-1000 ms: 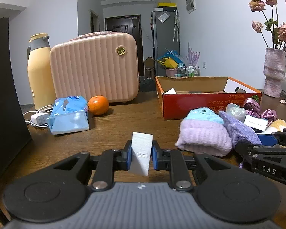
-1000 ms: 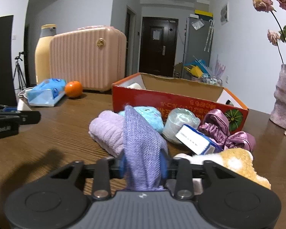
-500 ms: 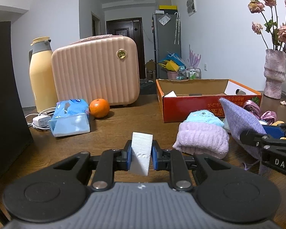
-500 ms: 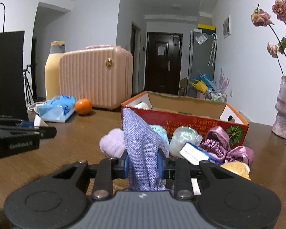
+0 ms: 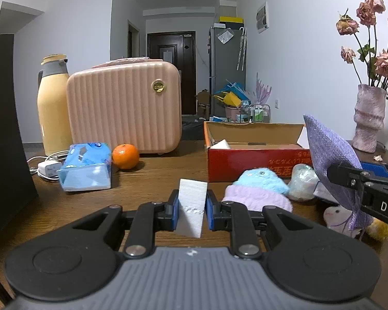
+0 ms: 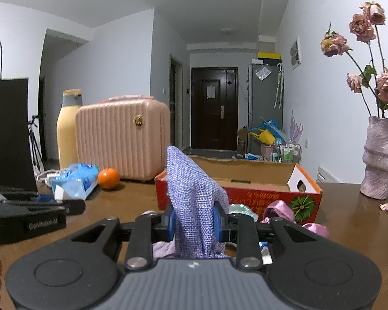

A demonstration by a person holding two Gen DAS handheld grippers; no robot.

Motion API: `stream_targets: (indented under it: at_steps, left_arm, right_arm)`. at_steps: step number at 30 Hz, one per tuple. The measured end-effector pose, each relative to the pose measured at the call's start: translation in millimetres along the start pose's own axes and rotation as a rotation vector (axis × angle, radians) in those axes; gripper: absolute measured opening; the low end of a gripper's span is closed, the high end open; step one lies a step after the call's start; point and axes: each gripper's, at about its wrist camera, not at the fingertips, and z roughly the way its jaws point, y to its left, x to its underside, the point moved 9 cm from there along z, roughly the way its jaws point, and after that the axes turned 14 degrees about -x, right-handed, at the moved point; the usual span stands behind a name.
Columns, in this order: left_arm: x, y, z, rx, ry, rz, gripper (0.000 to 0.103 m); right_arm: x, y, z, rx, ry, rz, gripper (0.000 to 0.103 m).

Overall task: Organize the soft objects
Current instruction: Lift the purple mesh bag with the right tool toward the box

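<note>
Kept the fingers [image 5: 173, 213] of the left gripper [image 5: 192, 206] pinched on the white foam block [image 5: 192, 201], low over the table [image 5: 155, 178], with no visible shift from a second earlier. Clamped the right gripper [image 6: 194, 223] on the purple mesh pouch [image 6: 194, 201] as well, pads pressing both sides and the loose top standing up between them.

Lifted that pouch clear of the pile within the last second: lay against the lilac rolled towel [image 5: 256, 199] before, hung at 3 o'clock of the left gripper now, tip above the rim of the red box [image 5: 256, 160]. Judged one soft item freed and ready for dropping in, with the box at 12 o'clock of the right gripper.

Found the box open-topped at 1 o'clock of the left gripper, nearly bare inside apart from a white piece [image 5: 221, 144] in its near left corner; could not tell what. Left outside, just in front of it: the blue plush [image 5: 261, 180] on the towel, a shiny wrapped bundle [image 5: 302, 180], satin scrunchies [image 6: 279, 210]. Saw the pink suitcase [image 5: 124, 108] at 11 o'clock shut, contents hidden.
</note>
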Motion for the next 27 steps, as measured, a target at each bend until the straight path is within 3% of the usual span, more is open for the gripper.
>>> stream_targets:
  at_steps: [27]
  left_arm:
    - [-56,-67,11,0.044,-0.066,-0.084,0.021]
  right_arm:
    - [-38,-65,2,0.047,-0.101,0.048,0.027]
